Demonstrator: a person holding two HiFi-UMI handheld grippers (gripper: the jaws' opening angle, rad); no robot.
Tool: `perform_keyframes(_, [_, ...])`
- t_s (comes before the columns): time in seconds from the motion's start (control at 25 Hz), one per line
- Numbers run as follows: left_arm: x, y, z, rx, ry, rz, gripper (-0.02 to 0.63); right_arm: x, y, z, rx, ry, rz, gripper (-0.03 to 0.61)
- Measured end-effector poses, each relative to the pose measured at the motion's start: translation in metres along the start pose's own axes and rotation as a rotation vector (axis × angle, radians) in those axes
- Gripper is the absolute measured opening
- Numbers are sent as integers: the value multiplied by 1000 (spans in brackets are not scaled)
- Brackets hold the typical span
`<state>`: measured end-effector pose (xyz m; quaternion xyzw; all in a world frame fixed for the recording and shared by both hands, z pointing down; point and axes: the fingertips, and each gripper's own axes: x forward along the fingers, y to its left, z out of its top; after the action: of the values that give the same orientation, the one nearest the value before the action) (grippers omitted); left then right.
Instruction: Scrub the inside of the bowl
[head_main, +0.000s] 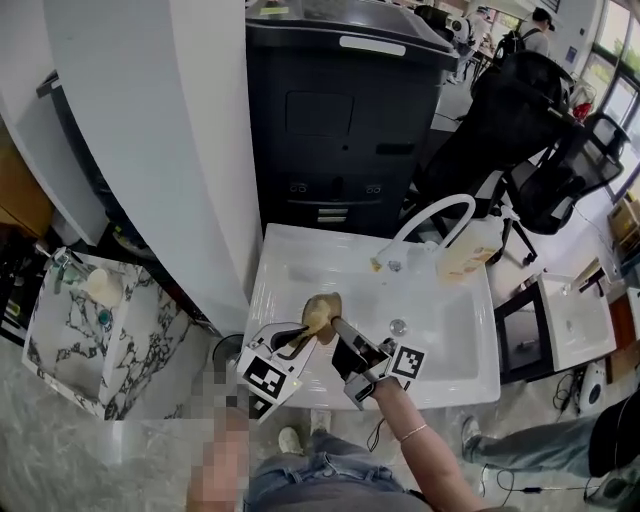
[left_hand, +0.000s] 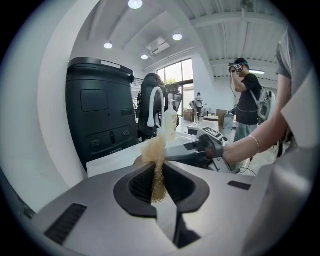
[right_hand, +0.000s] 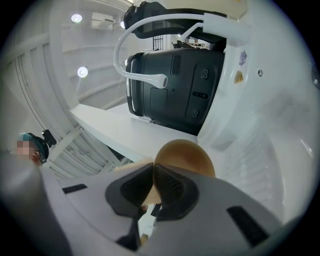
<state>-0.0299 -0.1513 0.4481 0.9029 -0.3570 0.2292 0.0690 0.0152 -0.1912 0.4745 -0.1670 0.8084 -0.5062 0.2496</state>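
In the left gripper view, the left gripper is pinching a tan, fibrous scrubbing pad. Its jaws are pressing together on the pad's lower part, and the frayed top is sticking out past the tips toward 12 o'clock. The right gripper is lying just beyond the pad, toward 2 o'clock.

In the right gripper view, the right gripper is clamping the rim of the brown bowl. The thin edge is running between its jaws, and the round body of the bowl is rising past the tips toward 1 o'clock.

From the head view, the two grippers are meeting over the near left part of the white sink. The left gripper is pointing toward 1 o'clock and the right gripper toward 11 o'clock. The bowl is sitting at their tips, tilted on edge, with the pad against its near side.

Farther back, a white faucet is arching over the sink's far rim, with a yellowish bottle beside it at 3 o'clock. Beyond that, a black machine is standing at 12 o'clock.
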Motion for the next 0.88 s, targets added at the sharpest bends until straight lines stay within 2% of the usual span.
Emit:
perform_keyframes(0.16, [-21,22,-3,-130,-74,88,46,-1,2,2,35,-26,18,21])
perform_keyframes(0.32, [-26,56,-37,-286,-45,219,46,4,11,3,35,-34,52,21])
perform_keyframes(0.48, [-17,67,-63,-407,-27,237,46,11,16,0,55,-41,82,21])
perform_keyframes(0.64, [-9,60,-60,-451,-46,193,46,15,18,-1,64,-53,93,21])
perform_keyframes(0.88, [-8,40,-47,-435,-49,162,46,17,15,-1,49,-95,62,21])
